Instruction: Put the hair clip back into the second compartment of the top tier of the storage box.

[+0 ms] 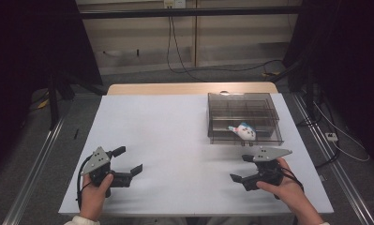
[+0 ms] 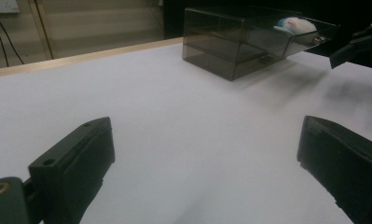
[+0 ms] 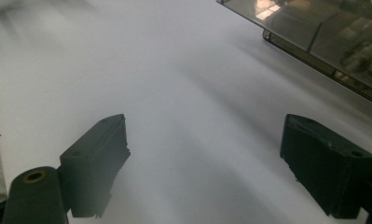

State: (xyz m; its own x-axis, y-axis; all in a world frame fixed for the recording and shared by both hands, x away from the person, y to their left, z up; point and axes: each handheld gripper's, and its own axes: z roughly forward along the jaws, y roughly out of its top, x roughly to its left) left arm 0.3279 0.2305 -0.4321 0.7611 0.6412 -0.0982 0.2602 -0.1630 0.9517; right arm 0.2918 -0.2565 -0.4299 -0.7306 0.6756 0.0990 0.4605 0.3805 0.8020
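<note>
A small white and blue soft toy lies inside the smoked clear plastic drawer box, in the front part that juts toward the person, right of centre in the high view. In the left gripper view the toy shows at the upper right, behind the box's tinted wall. By its look the toy is light, plush and squashy, so it should give under the pads and not slip; a pinch across its plump middle seems the safest hold. The box looks like thin, stiff, smooth plastic, likely to slide on the white worktop if pushed.

The left tongs rest at the lower left of the high view, jaws wide apart with nothing between them. The right tongs sit just below the box at the lower right, likewise spread and empty.

No brand, label or writing can be read anywhere
</note>
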